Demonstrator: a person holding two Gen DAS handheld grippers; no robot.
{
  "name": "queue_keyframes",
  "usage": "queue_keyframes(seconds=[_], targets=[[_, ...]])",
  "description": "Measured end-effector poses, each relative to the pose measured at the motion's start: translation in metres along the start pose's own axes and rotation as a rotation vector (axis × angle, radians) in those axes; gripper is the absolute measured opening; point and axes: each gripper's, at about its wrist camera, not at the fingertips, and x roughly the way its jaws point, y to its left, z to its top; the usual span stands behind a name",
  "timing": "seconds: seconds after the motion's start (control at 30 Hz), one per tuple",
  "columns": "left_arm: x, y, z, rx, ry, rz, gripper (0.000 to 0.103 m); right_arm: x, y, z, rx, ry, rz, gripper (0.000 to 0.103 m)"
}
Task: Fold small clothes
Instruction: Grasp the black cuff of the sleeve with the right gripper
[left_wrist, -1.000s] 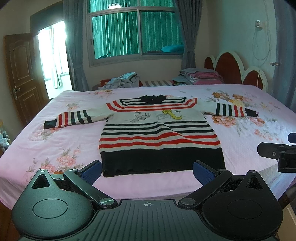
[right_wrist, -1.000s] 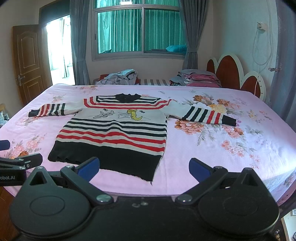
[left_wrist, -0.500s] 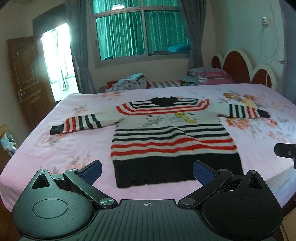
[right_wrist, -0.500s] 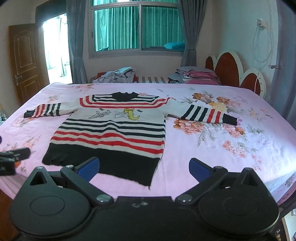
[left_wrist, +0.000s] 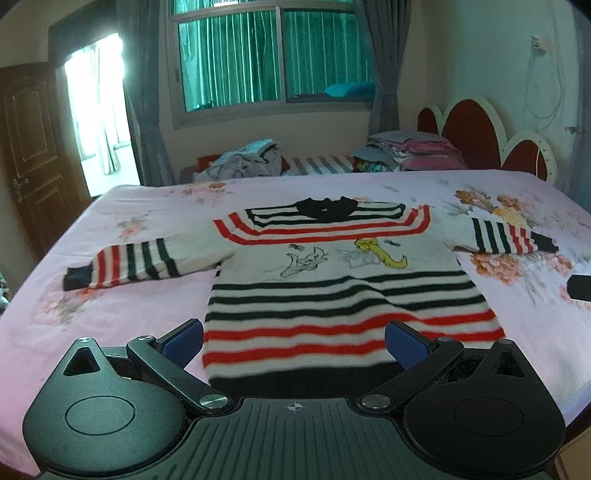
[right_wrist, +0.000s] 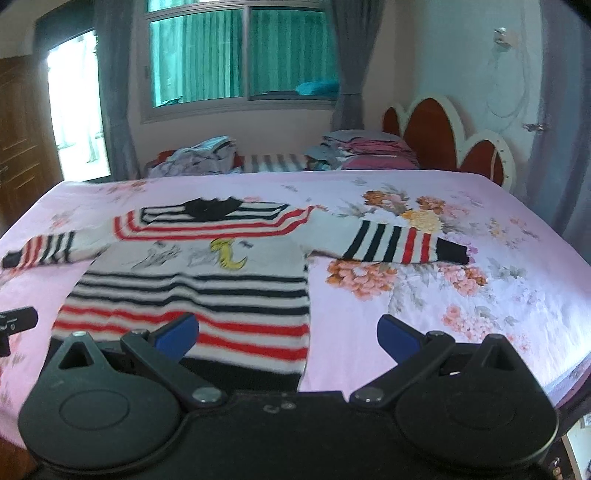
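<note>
Closer now than a second ago, both my tools have advanced over the near edge of the bed, and the sweater's black hem has slid under them at the bottom of each frame.

Left wrist view: my left gripper (left_wrist: 293, 339) hangs with its blue pads spread wide, holding nothing, over the lower centre of the frame. The striped sweater (left_wrist: 343, 280) lies flat and face up on the pink floral bedsheet (left_wrist: 110, 317), collar toward the window, both sleeves stretched out to the sides. The left sleeve (left_wrist: 133, 262) reaches toward centre left; the right cuff ends at centre right, beside a dark sliver of my other tool at the right edge.

Right wrist view: my right gripper (right_wrist: 288, 334) is equally wide and empty. It sits over the sweater's (right_wrist: 192, 280) lower right corner, the right sleeve (right_wrist: 399, 240) angling off to centre right across the printed flowers.

No fold has begun, by my reading. The risk from here is a poor pinch: the knit looks thick and soft, so the pads could catch the sheet along with it, or take only the top layer, and the sweater would then drag and skew rather than fold cleanly.
</note>
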Motion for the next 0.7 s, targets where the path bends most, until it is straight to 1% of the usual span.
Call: queue_keyframes(seconds=[0.1, 0.23, 0.37, 0.47, 0.6, 0.7], targets=[[0.021, 0.009, 0.015, -0.015, 0.009, -0.052, 0.103, 0.015, 0.0, 0.012, 0.023, -0.005, -0.04, 0.103], [0.048, 0.019, 0.03, 0.0, -0.003, -0.062, 0.103, 0.037, 0.005, 0.025, 0.043, -0.014, -0.087, 0.103], [0.074, 0.026, 0.041, -0.008, 0.015, -0.098, 0.103, 0.053, 0.009, 0.034, 0.048, 0.003, -0.12, 0.103], [0.087, 0.025, 0.046, -0.005, 0.007, -0.111, 0.103, 0.065, 0.01, 0.041, 0.044, 0.012, -0.141, 0.103], [0.109, 0.017, 0.055, -0.018, 0.019, -0.129, 0.103, 0.081, 0.004, 0.05, 0.042, 0.023, -0.164, 0.103], [0.126, 0.007, 0.06, -0.017, 0.026, -0.13, 0.103, 0.098, -0.01, 0.057, 0.055, 0.032, -0.175, 0.103]])
